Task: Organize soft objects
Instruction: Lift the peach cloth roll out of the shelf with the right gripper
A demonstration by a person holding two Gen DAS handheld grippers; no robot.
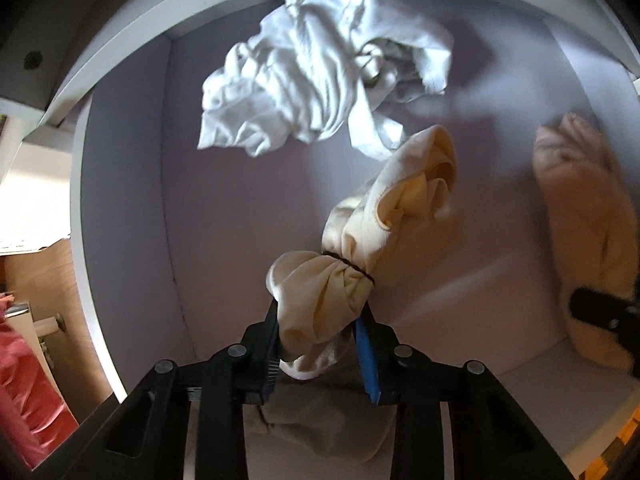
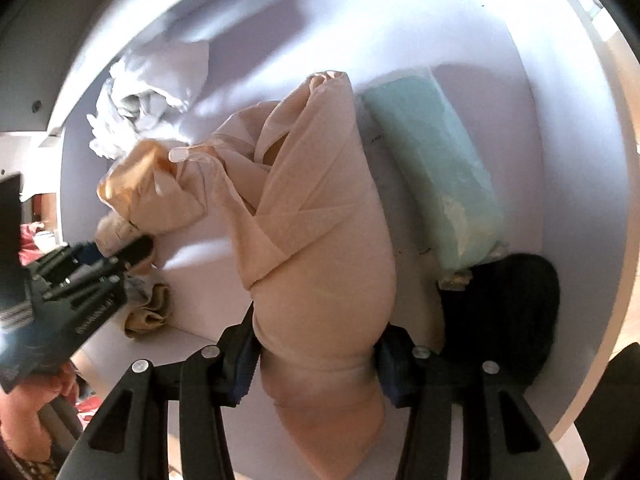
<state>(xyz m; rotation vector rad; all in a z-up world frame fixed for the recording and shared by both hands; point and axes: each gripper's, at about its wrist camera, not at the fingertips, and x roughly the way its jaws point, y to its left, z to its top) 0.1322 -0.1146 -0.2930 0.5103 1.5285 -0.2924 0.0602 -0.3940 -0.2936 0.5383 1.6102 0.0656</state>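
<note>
My left gripper (image 1: 320, 320) is shut on a cream cloth bundle (image 1: 384, 220) tied with a dark band, inside a white shelf compartment (image 1: 132, 200). A crumpled white cloth (image 1: 312, 76) lies at the back. My right gripper (image 2: 316, 344) is shut on a rolled beige cloth (image 2: 320, 232), which also shows in the left wrist view (image 1: 584, 208). The left gripper (image 2: 120, 256) and its cream bundle (image 2: 144, 184) show at the left in the right wrist view, with the white cloth (image 2: 140, 104) behind.
A folded mint green cloth (image 2: 436, 168) lies right of the beige roll, with a black soft item (image 2: 512, 312) in front of it. A small tan cloth (image 2: 148, 312) sits near the shelf front. Red fabric (image 1: 24, 380) lies outside at the left.
</note>
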